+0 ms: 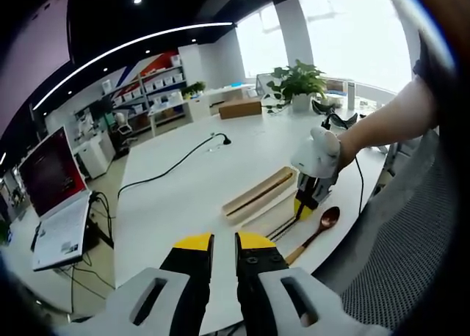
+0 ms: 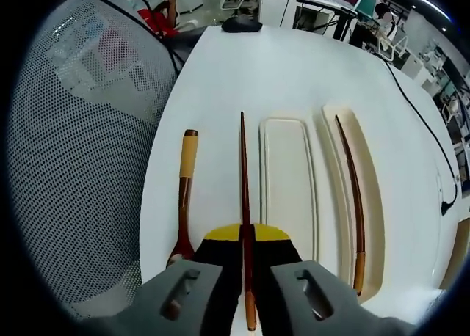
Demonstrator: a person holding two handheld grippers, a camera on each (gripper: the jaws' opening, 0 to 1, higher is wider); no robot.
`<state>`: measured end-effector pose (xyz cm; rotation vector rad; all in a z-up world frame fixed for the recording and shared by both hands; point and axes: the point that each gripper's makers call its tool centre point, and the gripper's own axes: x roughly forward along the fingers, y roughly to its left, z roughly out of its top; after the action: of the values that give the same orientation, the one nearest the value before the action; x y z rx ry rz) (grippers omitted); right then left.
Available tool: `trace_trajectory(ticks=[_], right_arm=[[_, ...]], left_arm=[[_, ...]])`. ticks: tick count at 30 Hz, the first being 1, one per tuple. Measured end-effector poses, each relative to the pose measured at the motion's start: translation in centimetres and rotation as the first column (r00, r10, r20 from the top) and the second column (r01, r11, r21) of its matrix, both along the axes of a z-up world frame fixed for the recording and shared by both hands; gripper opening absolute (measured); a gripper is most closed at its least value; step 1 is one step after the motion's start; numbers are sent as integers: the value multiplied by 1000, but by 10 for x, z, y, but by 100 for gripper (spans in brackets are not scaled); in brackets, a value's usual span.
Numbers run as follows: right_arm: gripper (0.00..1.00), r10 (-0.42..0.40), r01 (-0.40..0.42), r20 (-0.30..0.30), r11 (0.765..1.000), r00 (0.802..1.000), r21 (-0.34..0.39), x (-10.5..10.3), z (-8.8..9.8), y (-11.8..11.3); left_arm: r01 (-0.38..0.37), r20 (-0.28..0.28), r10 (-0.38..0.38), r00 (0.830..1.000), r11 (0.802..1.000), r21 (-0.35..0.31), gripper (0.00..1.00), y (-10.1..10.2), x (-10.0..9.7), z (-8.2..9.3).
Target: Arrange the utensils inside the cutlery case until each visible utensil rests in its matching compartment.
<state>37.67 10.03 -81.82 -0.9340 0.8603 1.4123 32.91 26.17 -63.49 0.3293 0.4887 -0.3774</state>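
Observation:
My right gripper (image 2: 246, 235) is shut on a dark red-brown chopstick (image 2: 243, 167) that points forward, low over the white table. Just right of it lies the cream cutlery case (image 2: 288, 182): its near trough is empty, and its far trough holds a second chopstick (image 2: 354, 196). A wooden spoon (image 2: 185, 196) lies on the table to the left of the held chopstick. In the left gripper view a hand holds the right gripper (image 1: 312, 193) down by the case (image 1: 257, 193) and spoon (image 1: 323, 222). My left gripper (image 1: 224, 244) hovers short of the case, jaws close together with nothing between them.
A mesh chair back (image 2: 81, 130) stands close against the table edge by the spoon. A black cable (image 1: 176, 163) runs across the table (image 1: 183, 196). Farther off are a potted plant (image 1: 297, 83), a cardboard box (image 1: 240, 107) and a laptop (image 1: 55, 196) on a stand.

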Motion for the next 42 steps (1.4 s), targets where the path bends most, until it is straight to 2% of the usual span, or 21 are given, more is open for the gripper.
trace_trajectory(ticks=[15, 24, 37, 42], right_arm=[[0, -23, 24, 33, 999, 999, -22, 12, 21, -6], [0, -27, 30, 98, 999, 995, -35, 27, 37, -9], [0, -30, 38, 158, 998, 987, -51, 45, 46, -13], [0, -32, 43, 197, 998, 980, -52, 55, 51, -11]], left_arm=[[0, 10, 1, 1000, 1000, -5, 11, 0, 0, 2], [3, 13, -3, 1000, 1000, -6, 11, 0, 0, 3], [4, 17, -4, 1000, 1000, -6, 11, -1, 0, 4], [5, 18, -5, 1000, 1000, -8, 11, -1, 0, 4]])
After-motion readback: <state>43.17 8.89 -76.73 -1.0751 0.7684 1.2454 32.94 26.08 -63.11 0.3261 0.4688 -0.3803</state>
